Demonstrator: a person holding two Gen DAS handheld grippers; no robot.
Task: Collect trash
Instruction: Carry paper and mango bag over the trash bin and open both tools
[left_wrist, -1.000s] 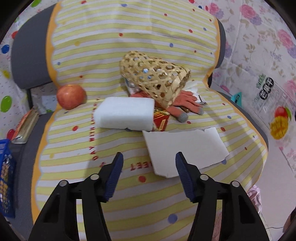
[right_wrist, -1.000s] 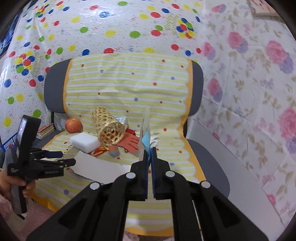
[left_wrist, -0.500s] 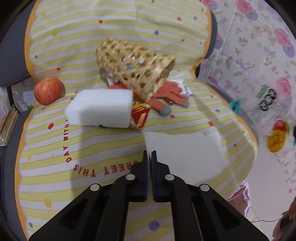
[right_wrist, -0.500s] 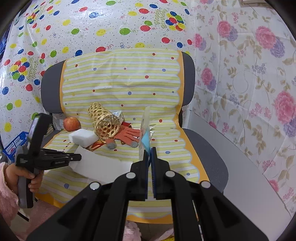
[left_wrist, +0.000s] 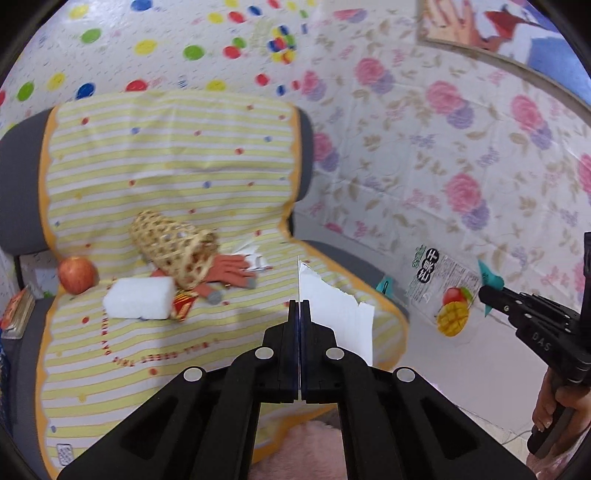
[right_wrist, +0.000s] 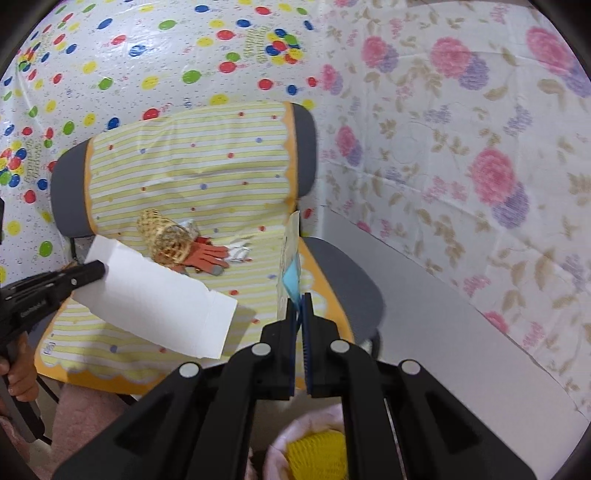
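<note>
**Both tongs clamped on trash, lifted clear of the chair**

In my left wrist view, the left gripper (left_wrist: 299, 308) sits at centre frame with its jaws pressed fully together on the edge of a torn white paper sheet (left_wrist: 338, 321). The sheet stands edge-on above the fingertips and fans out to the right of them, off the seat. In the right wrist view the same sheet (right_wrist: 159, 299) shows broadside at left centre, pinched at its upper left corner by the left gripper (right_wrist: 98, 269), hanging over the front of the striped chair cover (right_wrist: 192, 173).

My right gripper (right_wrist: 300, 306) is likewise closed, jaws all but touching, on a thin clear wrapper with a blue patch (right_wrist: 291, 258) that rises straight up from the fingertips. From the left wrist view the right gripper (left_wrist: 487, 291) is at the right edge, holding the printed mango snack packet (left_wrist: 441, 286) out over the floor, beside the chair.

Left on the seat, at middle left of the left view: a woven bamboo basket (left_wrist: 173, 247) on its side, an orange glove (left_wrist: 225, 269) touching its mouth, a white foam block (left_wrist: 140, 302), a red wrapper (left_wrist: 184, 306) just beside the block, and an apple (left_wrist: 77, 275) further left. A pink-rimmed bin with something yellow inside (right_wrist: 317, 448) shows at the bottom of the right view, below the right gripper.
</note>
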